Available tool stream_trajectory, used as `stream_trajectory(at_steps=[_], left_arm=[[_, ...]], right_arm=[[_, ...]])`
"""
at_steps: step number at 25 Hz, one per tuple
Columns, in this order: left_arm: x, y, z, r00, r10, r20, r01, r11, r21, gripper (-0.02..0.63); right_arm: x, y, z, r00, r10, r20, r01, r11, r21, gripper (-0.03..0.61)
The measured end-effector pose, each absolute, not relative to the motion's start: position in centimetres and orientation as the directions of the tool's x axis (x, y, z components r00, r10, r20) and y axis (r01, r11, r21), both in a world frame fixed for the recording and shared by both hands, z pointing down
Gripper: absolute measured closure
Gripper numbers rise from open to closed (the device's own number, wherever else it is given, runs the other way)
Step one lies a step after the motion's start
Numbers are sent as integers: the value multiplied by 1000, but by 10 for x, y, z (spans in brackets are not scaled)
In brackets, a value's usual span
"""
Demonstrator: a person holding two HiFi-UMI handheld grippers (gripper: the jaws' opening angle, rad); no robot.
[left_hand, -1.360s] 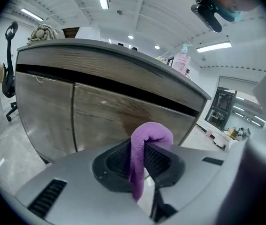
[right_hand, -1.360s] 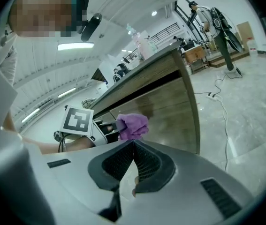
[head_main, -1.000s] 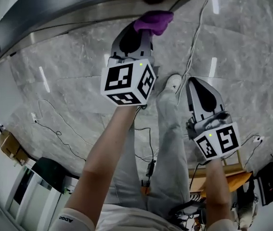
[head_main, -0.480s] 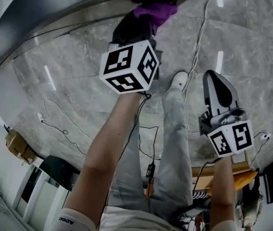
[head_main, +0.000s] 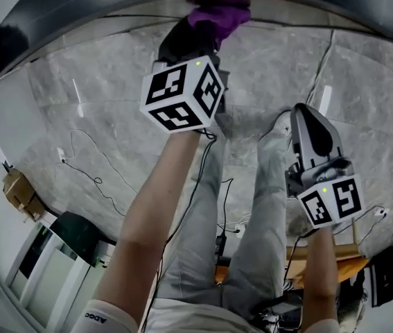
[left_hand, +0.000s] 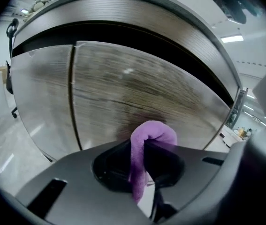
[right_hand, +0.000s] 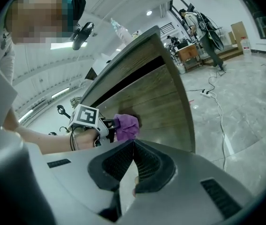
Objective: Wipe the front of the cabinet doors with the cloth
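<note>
Grey marble floor [head_main: 106,109] spreads below. My left claw [left_hand: 140,165] is clamped on the folded purple cloth [left_hand: 152,132], whose bulge ahead of its tips rests against the wood-grain cabinet door [left_hand: 137,86]. My right claw [right_hand: 132,161], its 2 jaws together, grips nothing.

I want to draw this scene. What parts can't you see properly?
Left gripper view: the left gripper's body hides the cabinet door's lower part and the purple cloth's tail.
Head view: that gripper covers its jaws and where cloth meets door.
Head view: the top edge cuts off the cabinet.
</note>
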State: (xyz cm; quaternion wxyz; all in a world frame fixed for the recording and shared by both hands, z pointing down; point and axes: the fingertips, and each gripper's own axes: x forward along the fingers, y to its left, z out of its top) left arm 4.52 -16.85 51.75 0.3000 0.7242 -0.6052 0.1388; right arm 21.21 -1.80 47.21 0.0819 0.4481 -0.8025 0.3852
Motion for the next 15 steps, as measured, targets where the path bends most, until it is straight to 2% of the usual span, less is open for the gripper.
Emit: stream_trajectory(at_steps=[9, 15], left_arm=[[-82, -173, 510, 104, -824, 557, -971, 36, 235, 561], [-101, -152, 512, 53, -821, 568, -966, 101, 237, 561]], right_arm=[[119, -25, 469, -648, -607, 461, -742, 365, -562, 552], [102, -20, 463, -679, -588, 439, -714, 394, -578, 552]])
